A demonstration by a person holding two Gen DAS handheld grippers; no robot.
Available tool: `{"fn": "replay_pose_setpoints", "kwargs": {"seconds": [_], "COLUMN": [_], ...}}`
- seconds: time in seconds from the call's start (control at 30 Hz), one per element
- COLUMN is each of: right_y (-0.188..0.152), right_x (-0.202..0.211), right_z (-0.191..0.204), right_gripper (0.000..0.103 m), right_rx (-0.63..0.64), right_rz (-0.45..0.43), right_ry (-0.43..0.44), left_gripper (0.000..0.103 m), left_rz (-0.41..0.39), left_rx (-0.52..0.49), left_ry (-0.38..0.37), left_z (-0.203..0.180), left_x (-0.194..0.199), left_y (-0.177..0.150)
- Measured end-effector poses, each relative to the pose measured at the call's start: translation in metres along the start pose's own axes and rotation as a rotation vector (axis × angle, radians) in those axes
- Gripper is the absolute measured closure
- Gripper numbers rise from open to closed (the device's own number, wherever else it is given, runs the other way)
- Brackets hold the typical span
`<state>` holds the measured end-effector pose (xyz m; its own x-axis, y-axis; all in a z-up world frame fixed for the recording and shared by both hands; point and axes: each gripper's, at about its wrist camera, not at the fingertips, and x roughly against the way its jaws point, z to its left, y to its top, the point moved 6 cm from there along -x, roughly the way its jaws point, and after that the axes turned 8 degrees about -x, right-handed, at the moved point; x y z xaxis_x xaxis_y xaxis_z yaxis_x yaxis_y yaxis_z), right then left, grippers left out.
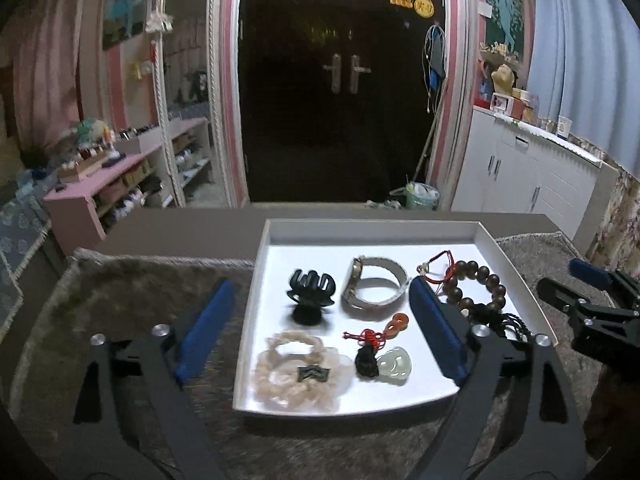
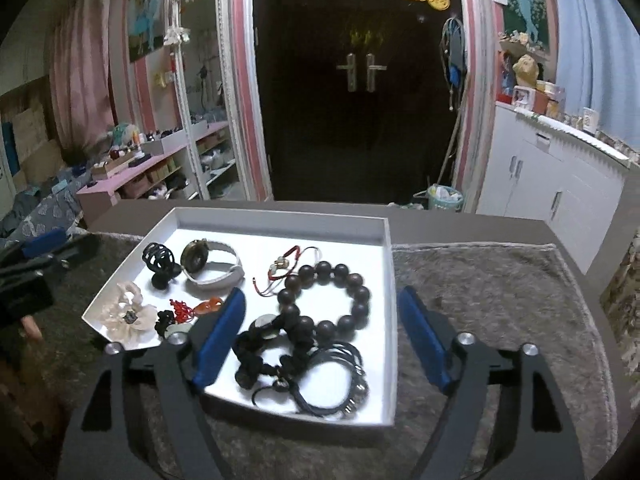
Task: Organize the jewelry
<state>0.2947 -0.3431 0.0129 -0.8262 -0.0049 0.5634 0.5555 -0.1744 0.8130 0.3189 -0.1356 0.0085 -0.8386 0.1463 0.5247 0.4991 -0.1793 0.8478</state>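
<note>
Both grippers hover above the tray with nothing between their blue pads. The left gripper (image 1: 320, 328) has its jaws spread wide, one pad over the grey fleece mat (image 1: 132, 292), the other over the tray interior. The right gripper (image 2: 324, 340) likewise stands wide, one pad over the tray, the other over the mat beyond the tray's right wall.

The white tray (image 1: 360, 227) sits on the mat, which covers the tabletop (image 1: 192, 224). All jewelry in view lies inside it; none is visible on the mat.

Contents, left wrist view, near to far:
- Cream scrunchie (image 1: 296, 376) at 7 o'clock of the tray floor.
- Pale jade pendant (image 1: 394, 366) at 6 o'clock, touching a black knotted charm (image 1: 366, 360); just beyond, a red knot and orange ring pendant (image 1: 394, 322).
- Black hair claw (image 1: 310, 292) at 10 o'clock.
- Wristwatch with pale strap (image 1: 374, 290) at 12 o'clock, lying on its side.

Right wrist view:
- Dark cord bracelets (image 2: 340, 380) at the near edge, tangled with a tasselled piece.
- Dark wooden bead bracelet (image 2: 328, 300) just beyond, touching them.
- Red string bracelet (image 2: 286, 266) at 12 o'clock.

Assessment: collection appears complete or nearly so. The items lie roughly apart on the left side; the right-hand cluster overlaps and may still need separating.
</note>
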Motion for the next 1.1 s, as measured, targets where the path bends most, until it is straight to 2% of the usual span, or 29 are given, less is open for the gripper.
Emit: {"fn": "replay_pose_setpoints", "kwargs": {"seconds": [0.13, 0.33, 0.67, 0.8, 1.1], "right_y": [-0.004, -0.041, -0.098, -0.105, -0.107], "right_x": [0.025, 0.056, 0.065, 0.06, 0.062], "right_z": [-0.005, -0.005, 0.009, 0.012, 0.013], "right_gripper": [0.011, 0.008, 0.008, 0.008, 0.008], "right_rx": [-0.006, -0.049, -0.018, 0.0, 0.014], "right_rz": [-0.028, -0.029, -0.027, -0.016, -0.016], "right_ry": [0.004, 0.037, 0.053, 0.047, 0.02], "left_gripper": [0.004, 0.003, 0.004, 0.011, 0.012], "left_rz": [-0.036, -0.068, -0.073, -0.091, -0.087], "left_rx": [-0.004, 0.009, -0.071, -0.071, -0.067], "left_ry": [0.019, 0.1, 0.119, 0.104, 0.072], "left_z": [0.01, 0.026, 0.017, 0.016, 0.014], "left_x": [0.038, 0.078, 0.089, 0.089, 0.087], "left_y": [-0.007, -0.051, -0.115, -0.114, -0.114]}}
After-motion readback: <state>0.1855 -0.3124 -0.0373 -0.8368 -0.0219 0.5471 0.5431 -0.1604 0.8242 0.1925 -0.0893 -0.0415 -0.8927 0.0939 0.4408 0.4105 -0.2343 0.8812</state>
